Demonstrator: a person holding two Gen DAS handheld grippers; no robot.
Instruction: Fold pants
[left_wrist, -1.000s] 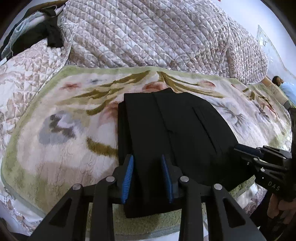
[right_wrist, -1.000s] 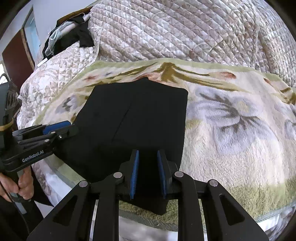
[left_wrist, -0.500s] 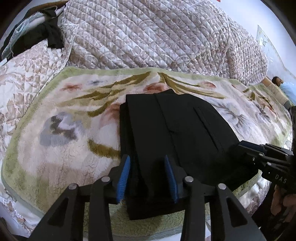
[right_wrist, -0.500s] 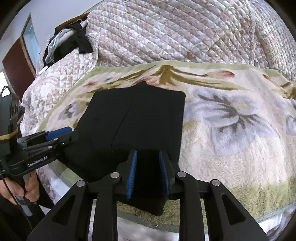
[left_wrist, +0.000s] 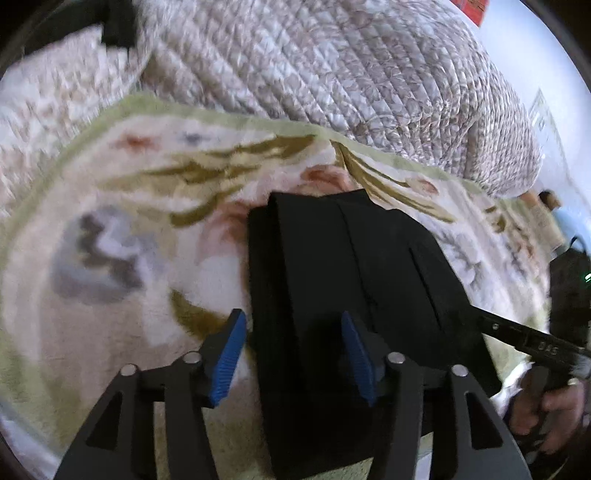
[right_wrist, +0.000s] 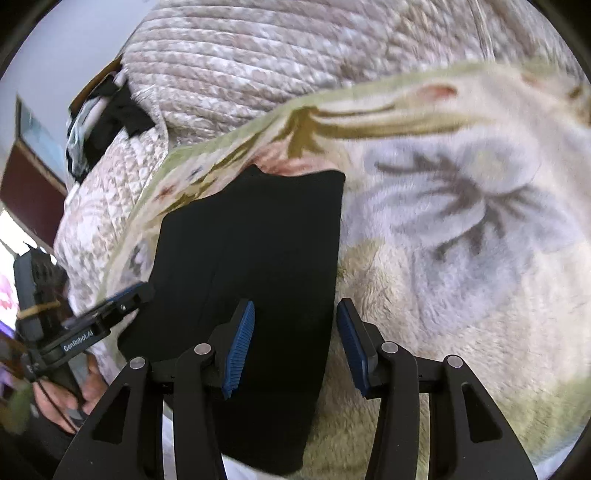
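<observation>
Black pants (left_wrist: 354, 295), folded into a compact stack, lie on the floral blanket (left_wrist: 122, 236), long axis running near to far. Left gripper (left_wrist: 293, 350) gapes wide astride the stack's near-left edge. Right gripper (right_wrist: 295, 343) is equally wide at the near-right edge; neither holds cloth.

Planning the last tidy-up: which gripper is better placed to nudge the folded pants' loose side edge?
Probably left: the left gripper is open astride the layered edge of the pants. The right gripper straddles the clean edge.

Folded black pants (right_wrist: 255, 258) on floral blanket (right_wrist: 461, 221), right gripper (right_wrist: 295, 339) fingers spread apart
</observation>
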